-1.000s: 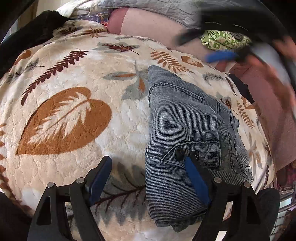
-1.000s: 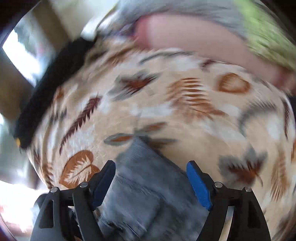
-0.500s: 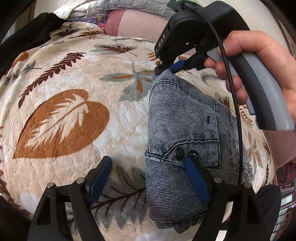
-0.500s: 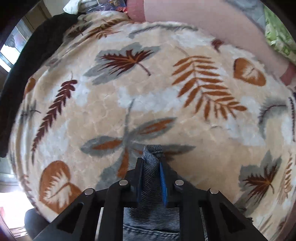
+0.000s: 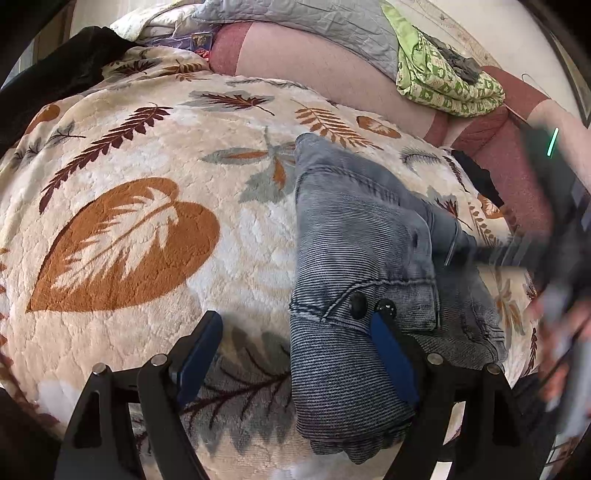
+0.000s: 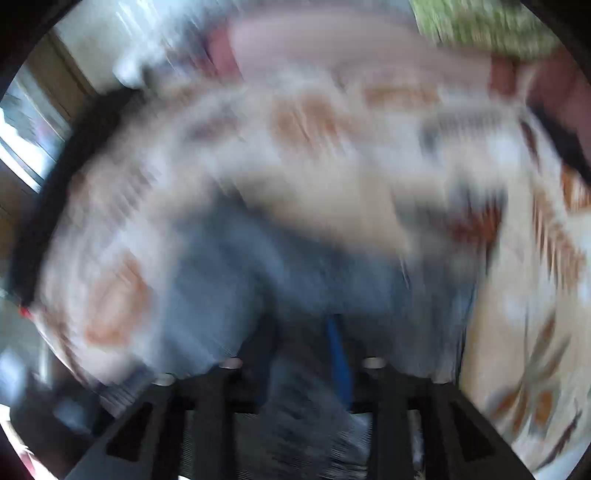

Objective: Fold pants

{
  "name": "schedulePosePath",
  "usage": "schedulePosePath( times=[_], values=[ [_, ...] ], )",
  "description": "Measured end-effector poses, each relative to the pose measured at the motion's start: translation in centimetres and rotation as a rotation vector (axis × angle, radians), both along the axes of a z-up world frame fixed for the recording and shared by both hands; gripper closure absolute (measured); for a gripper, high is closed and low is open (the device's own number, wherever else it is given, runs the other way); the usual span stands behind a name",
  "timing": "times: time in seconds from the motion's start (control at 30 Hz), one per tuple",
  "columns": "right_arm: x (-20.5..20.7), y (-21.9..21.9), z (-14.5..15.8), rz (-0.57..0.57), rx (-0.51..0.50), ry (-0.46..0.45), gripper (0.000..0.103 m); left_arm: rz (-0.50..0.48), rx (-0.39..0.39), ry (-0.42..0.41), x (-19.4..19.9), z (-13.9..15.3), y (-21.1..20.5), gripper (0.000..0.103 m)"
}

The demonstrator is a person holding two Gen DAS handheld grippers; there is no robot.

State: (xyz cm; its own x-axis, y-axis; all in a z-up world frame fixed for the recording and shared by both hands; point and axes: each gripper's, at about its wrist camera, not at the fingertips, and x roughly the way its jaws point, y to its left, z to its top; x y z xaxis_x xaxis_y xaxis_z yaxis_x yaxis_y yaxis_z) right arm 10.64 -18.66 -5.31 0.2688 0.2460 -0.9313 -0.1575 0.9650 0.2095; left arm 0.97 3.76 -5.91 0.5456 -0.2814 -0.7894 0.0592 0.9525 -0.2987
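Folded grey-blue jeans (image 5: 362, 236) lie flat on a leaf-patterned blanket (image 5: 147, 184). My left gripper (image 5: 295, 325) stands open at their near left edge. Its right finger (image 5: 388, 347) sits on the denim by two dark buttons, and its left finger (image 5: 199, 347) hangs over bare blanket. The right gripper (image 6: 301, 332) is over the jeans' (image 6: 258, 266) right side in a heavily blurred view. Its jaws are narrow and opening, with blurred denim behind the gap and no grip visible. At the right edge of the left wrist view a blurred hand (image 5: 561, 332) holds it.
A black garment (image 5: 74, 62) drapes the far left of the bed. A green patterned cloth (image 5: 443, 81) and a grey quilt (image 5: 314, 26) lie along the back on pink bedding (image 5: 314, 66). The blanket's edge drops off at the right.
The right gripper, shut on the jeans' far corner half a second ago, has let go and swept to the right side. The corner now lies on the blanket. The left gripper stayed put.
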Motion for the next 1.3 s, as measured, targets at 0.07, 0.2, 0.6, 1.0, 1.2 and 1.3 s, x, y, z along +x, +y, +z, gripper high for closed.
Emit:
schedulePosePath(
  times=[0.07, 0.2, 0.6, 1.0, 1.2, 1.3],
  values=[
    [-1.0, -0.7, 1.7, -0.024, 0.028, -0.051, 0.064, 0.005, 0.014, -0.014, -0.3, 0.2, -0.1, 0.019],
    [-4.7, -0.8, 4.8, -0.025, 0.040, -0.191, 0.046, 0.011, 0.007, -0.013, -0.3, 0.1, 0.0, 0.019],
    [-9.8, -3.8, 4.1, -0.103, 0.074, -0.248, 0.023, 0.035, 0.013, -0.056, -1.4, 2.0, 0.5, 0.018],
    [-6.7, -13.4, 1.2, -0.268, 0.423, -0.019, 0.022, -0.012, -0.107, 0.004, 2.3, 3.5, 2.6, 0.018],
    [-3.7, -12.8, -2.9, -0.217, 0.565, 0.131, 0.022, -0.104, -0.257, 0.197, 7.1, -0.4, 1.3, 0.018],
    [-4.2, -12.0, -2.4, -0.187, 0.539, 0.113, 0.039, -0.140, -0.229, 0.159, 6.8, -0.1, -0.1, 0.018]
  ],
)
